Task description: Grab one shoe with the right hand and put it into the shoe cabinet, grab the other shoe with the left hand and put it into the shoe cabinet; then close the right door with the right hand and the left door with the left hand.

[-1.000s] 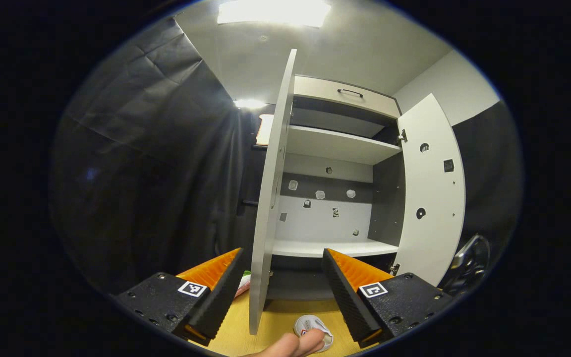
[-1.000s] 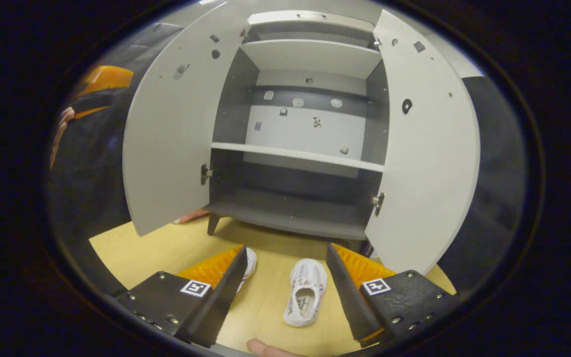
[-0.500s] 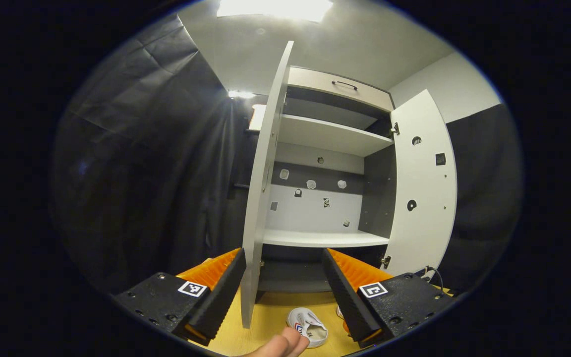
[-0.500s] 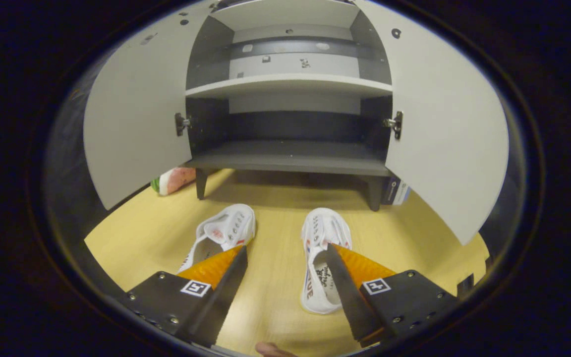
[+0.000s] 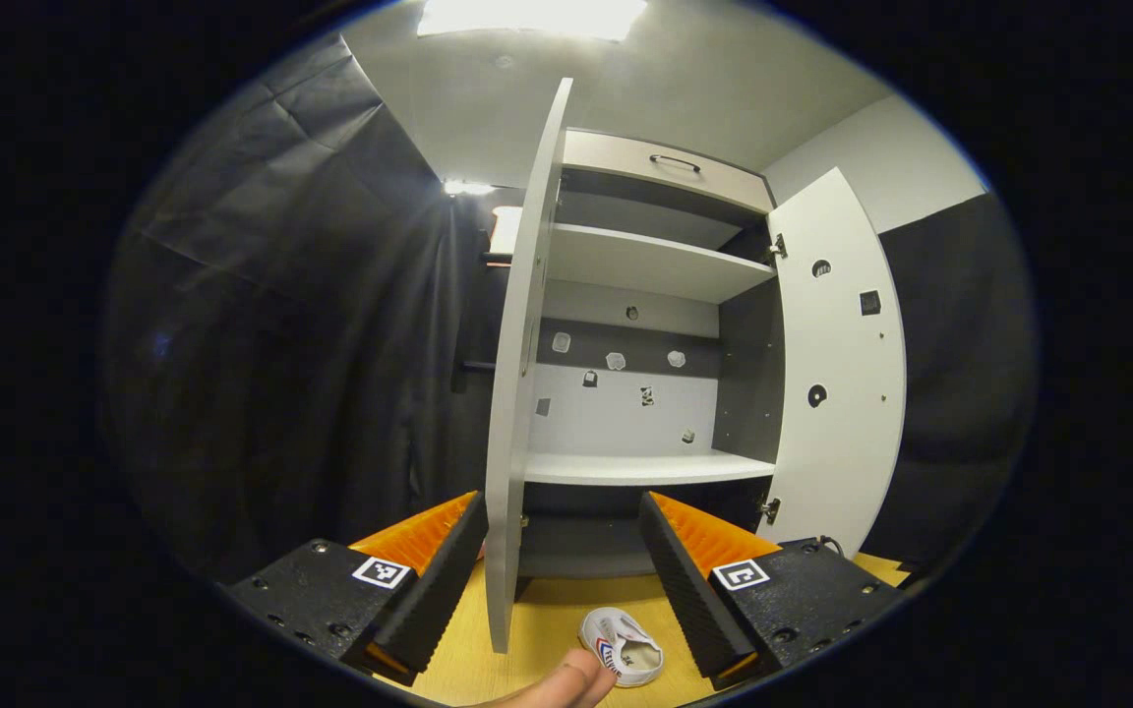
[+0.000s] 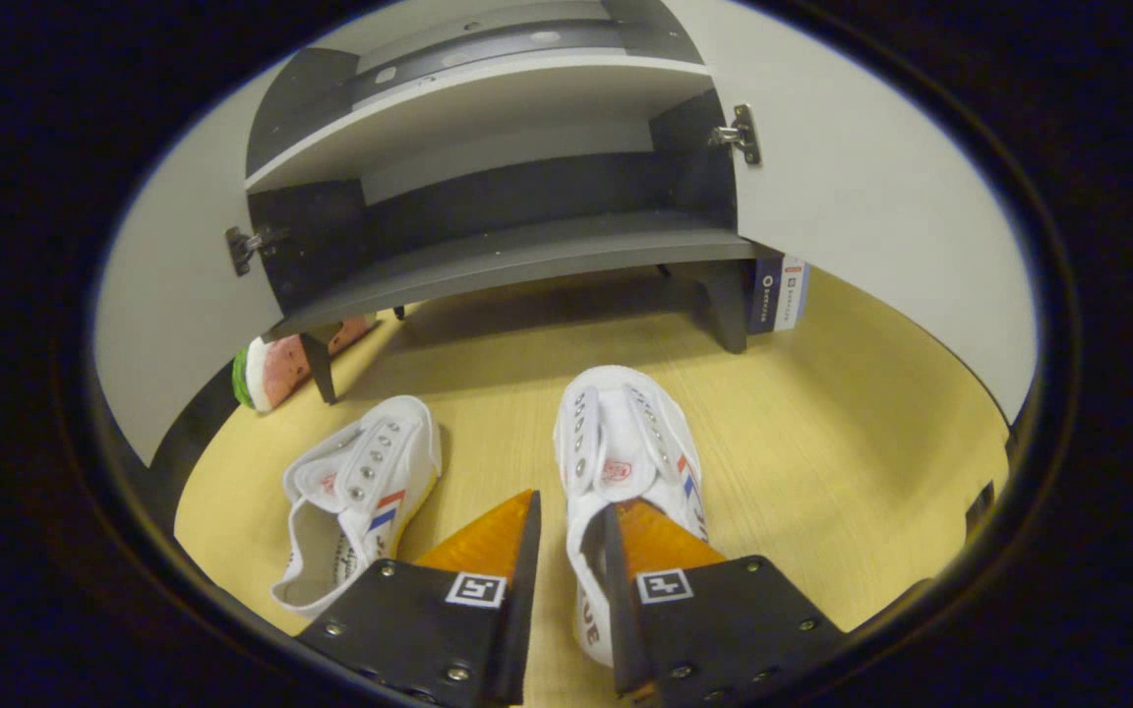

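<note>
**Right gripper closes in on the right-hand shoe**

My right gripper is down at floor level, its fingers narrowed around the near side wall of the right-hand shoe at the heel opening. One finger sits inside the shoe and the other just outside it, but I cannot tell whether both are pressing on the wall. The shoe lies on the yellow wooden floor, toe pointing at the shoe cabinet. The other shoe lies just beside it, to the left, angled a little away and apart from my fingers. A watermelon-slice toy rests near the cabinet's front left leg, and a small box stands by the front right leg.

My left gripper hangs higher up with its jaws wide and nothing between them, facing the left door edge-on. The right door stands open too. One shoe lies on the floor below, with a fingertip at the bottom edge.
</note>
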